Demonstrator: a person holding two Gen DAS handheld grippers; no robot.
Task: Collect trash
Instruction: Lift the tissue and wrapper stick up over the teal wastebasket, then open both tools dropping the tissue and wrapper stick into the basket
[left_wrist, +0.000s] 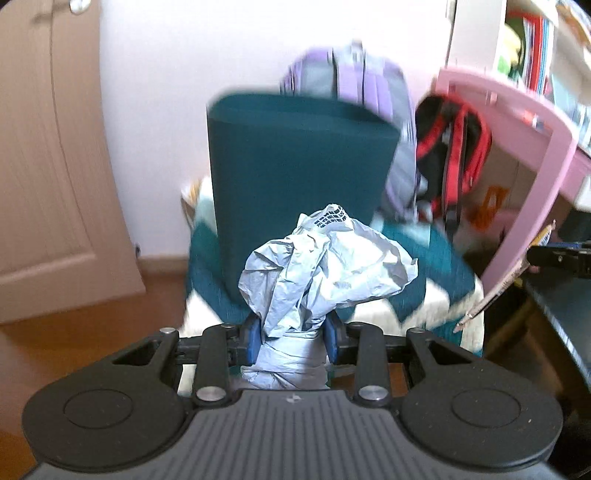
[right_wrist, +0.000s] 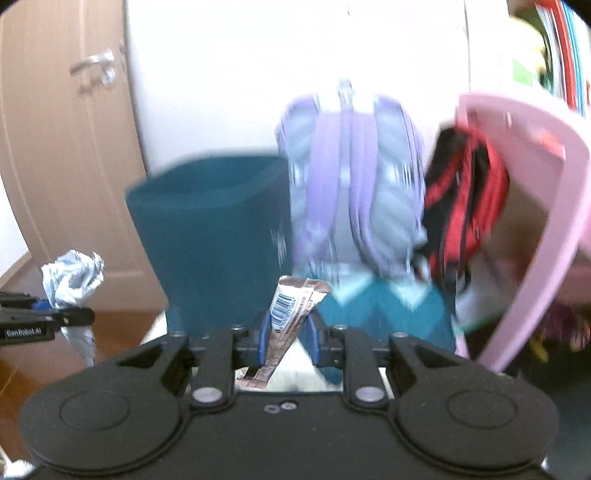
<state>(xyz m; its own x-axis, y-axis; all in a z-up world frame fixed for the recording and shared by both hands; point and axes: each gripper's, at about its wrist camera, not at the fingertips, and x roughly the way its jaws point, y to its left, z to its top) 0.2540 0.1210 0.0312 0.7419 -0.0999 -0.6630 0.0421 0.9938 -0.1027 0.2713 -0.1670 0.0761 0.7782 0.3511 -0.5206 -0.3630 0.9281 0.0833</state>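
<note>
At my far left stands a beige door (left_wrist: 44, 155) with a metal handle, above a strip of wooden floor (left_wrist: 85, 332). My left gripper (left_wrist: 293, 334) is clamped on a crumpled grey plastic bag (left_wrist: 325, 266): the blue pads (left_wrist: 250, 336) press its twisted neck from both sides and the wrinkled bulk balloons above them, with a patch of dark print at the top. Straight behind the bag rises the teal waste bin (left_wrist: 295, 158), upright and open-topped, standing on a teal-and-white patterned covering (left_wrist: 436, 266). Behind the bin's right shoulder leans a lilac backpack (right_wrist: 351, 184), and just beside that hangs a red-and-black backpack (right_wrist: 465, 206) under the curved frame of a pink desk (left_wrist: 546, 155). Further right, my right gripper (right_wrist: 288, 341) pinches a brown snack wrapper (right_wrist: 291, 306) with a white barcode patch; the wrapper stands tilted between the pads, its lower end poking out below them. Both bits of trash are held up in front of the bin, neither inside it. Books (right_wrist: 561, 48) fill the shelf at the upper right.
</note>
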